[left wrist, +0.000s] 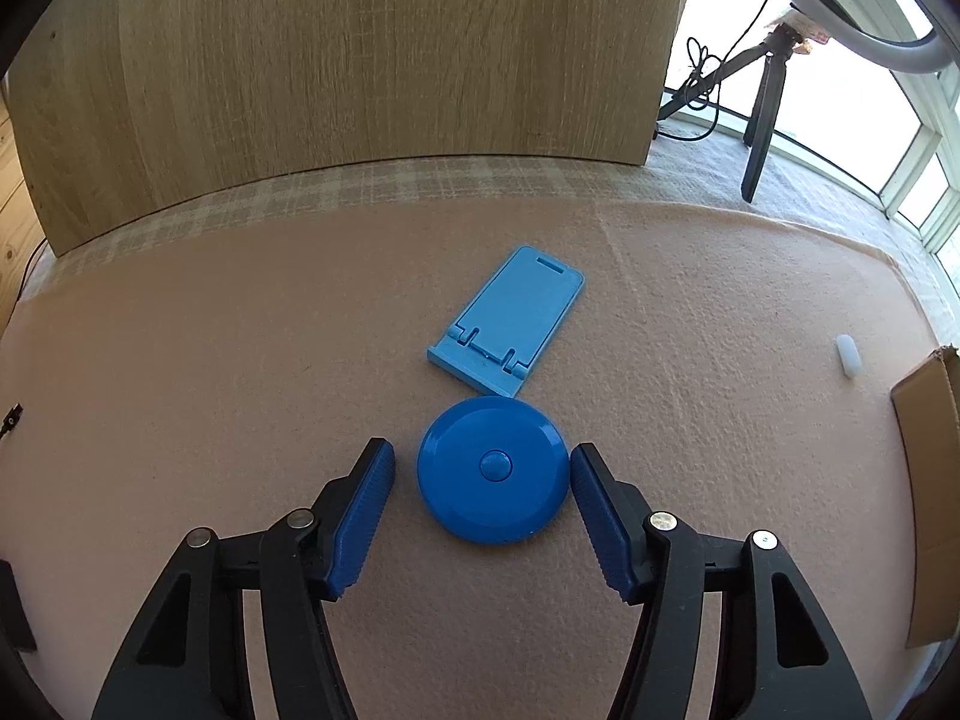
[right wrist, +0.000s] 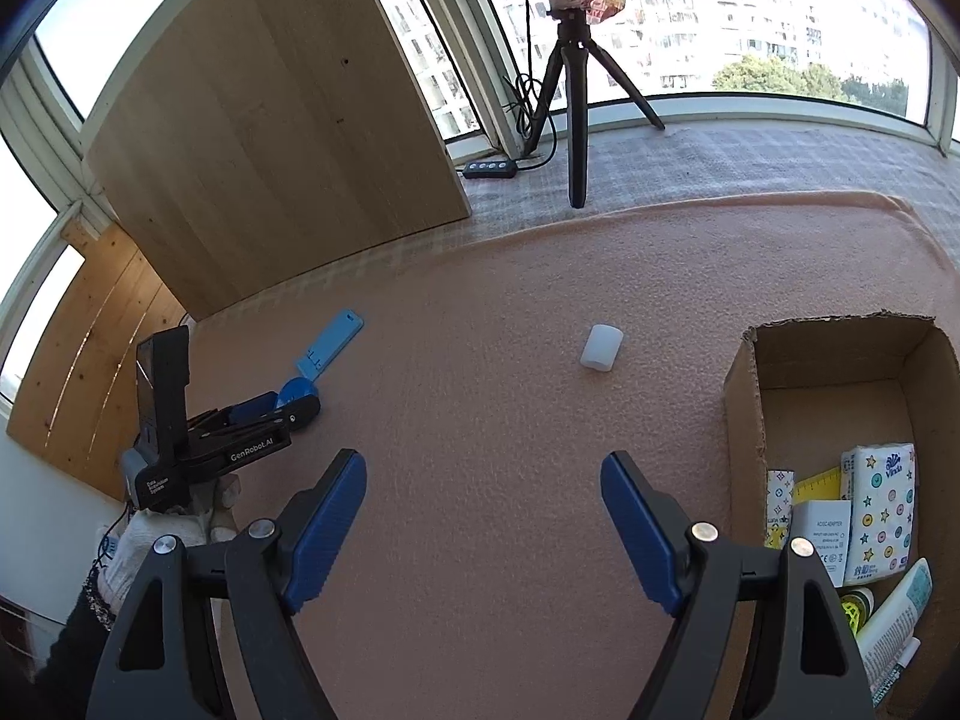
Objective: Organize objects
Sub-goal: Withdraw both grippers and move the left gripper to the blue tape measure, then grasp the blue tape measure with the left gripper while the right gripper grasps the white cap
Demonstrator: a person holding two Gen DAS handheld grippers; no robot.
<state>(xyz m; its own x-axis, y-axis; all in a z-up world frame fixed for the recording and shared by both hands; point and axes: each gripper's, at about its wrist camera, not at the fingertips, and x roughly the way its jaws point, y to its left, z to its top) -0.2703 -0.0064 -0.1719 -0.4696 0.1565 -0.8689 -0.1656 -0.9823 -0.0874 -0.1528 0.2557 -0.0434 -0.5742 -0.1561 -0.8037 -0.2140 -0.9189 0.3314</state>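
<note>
A round blue disc with a centre button (left wrist: 493, 468) lies flat on the pink blanket (left wrist: 180, 390). My left gripper (left wrist: 483, 465) is open with one finger on each side of the disc, close to it but apart. A light blue phone stand (left wrist: 507, 327) lies flat just beyond the disc. In the right wrist view the left gripper (right wrist: 288, 402) is at the disc (right wrist: 295, 390), near the stand (right wrist: 330, 342). My right gripper (right wrist: 483, 480) is open and empty above the blanket. A small white cylinder (right wrist: 602, 347) lies ahead of it.
An open cardboard box (right wrist: 744, 396) at the right holds a tissue pack (right wrist: 879, 516), a white adapter box, a ruler and tubes. A wooden panel (right wrist: 270, 138) stands at the back left. A tripod (right wrist: 576, 102) with a ring light stands by the window.
</note>
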